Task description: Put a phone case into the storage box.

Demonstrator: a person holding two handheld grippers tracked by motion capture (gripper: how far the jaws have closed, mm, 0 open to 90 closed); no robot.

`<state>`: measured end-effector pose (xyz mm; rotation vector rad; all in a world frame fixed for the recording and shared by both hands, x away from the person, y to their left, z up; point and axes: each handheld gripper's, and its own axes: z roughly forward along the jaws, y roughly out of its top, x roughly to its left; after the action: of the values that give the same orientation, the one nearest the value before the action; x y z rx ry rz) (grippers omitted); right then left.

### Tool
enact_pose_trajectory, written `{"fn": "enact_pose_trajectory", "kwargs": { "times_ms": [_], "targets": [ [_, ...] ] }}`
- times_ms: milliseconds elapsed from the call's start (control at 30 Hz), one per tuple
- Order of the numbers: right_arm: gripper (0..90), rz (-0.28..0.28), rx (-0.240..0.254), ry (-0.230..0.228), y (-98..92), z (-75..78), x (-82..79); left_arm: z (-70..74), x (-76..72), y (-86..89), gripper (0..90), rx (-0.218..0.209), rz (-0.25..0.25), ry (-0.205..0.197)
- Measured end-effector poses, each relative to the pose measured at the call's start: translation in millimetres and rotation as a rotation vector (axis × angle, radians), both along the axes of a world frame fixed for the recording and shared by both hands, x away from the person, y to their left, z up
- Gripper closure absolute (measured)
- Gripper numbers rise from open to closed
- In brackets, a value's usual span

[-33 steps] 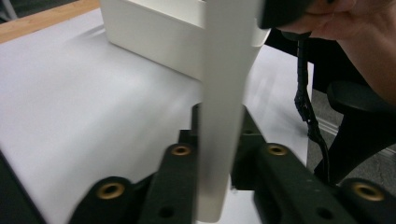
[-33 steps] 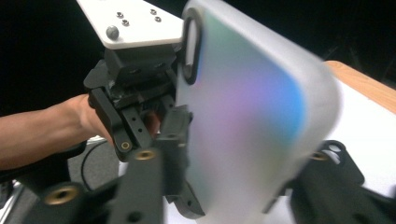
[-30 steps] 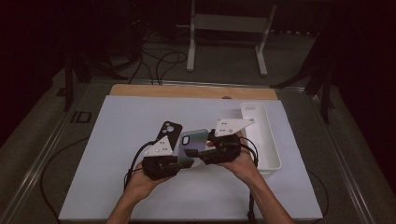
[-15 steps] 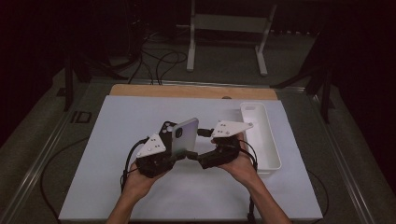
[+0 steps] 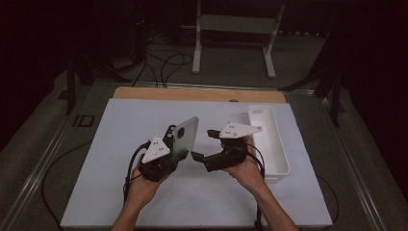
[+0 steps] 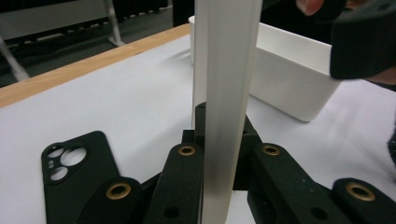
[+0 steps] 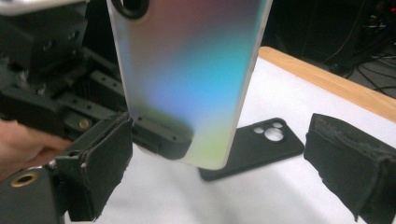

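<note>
— So which way did the phone [image 5: 185, 135] stand from the two grippers?

— Upright, its long axis running up from the left gripper [image 5: 174, 153], whose jaws were pressed together on the phone's lower end (in the left gripper view the pale edge [image 6: 227, 93] rose straight out from between them). It was held above the bench [image 5: 120, 192], not resting on it.

— And the right gripper [image 5: 205, 144]?

— Spread wide; its jaws had just been opening, with nothing pinched. In the right gripper view the phone's iridescent back [image 7: 191, 79] faced it, standing beyond and between the two pads [image 7: 105, 168] without touching either.

— Where was the black case [image 7: 261, 147]?

— Flat on the bench, behind the phone from the right gripper's side and just beside the left gripper's jaws [image 6: 77, 182] in its own view. The left hand seemed nearer to it, so I judged the phone would have to be tipped from upright down toward that case.

— The white tray [image 5: 274, 144]?

— Off to the right, apart from all this.
</note>
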<state>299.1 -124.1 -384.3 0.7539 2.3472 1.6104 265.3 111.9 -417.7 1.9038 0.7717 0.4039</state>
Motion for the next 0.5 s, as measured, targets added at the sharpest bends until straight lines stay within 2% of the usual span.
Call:
{"fn": "enact_pose_trajectory", "kwargs": {
  "times_ms": [233, 400, 500],
  "targets": [
    [8.0, -0.049, 0.035, -0.009, 3.4, 6.9, -1.1, -8.5, 1.7, -5.9, 85.8, 0.017, 0.011, 0.023],
    [8.2, -0.062, 0.049, -0.016, 7.8, 9.9, -2.5, -12.4, 2.1, -8.8, 85.8, 0.015, 0.013, 0.032],
    [11.2, -0.078, 0.059, -0.015, 13.7, 11.7, -2.8, -15.5, 2.3, -12.0, 85.8, 0.023, 0.009, 0.041]
  ]
}}
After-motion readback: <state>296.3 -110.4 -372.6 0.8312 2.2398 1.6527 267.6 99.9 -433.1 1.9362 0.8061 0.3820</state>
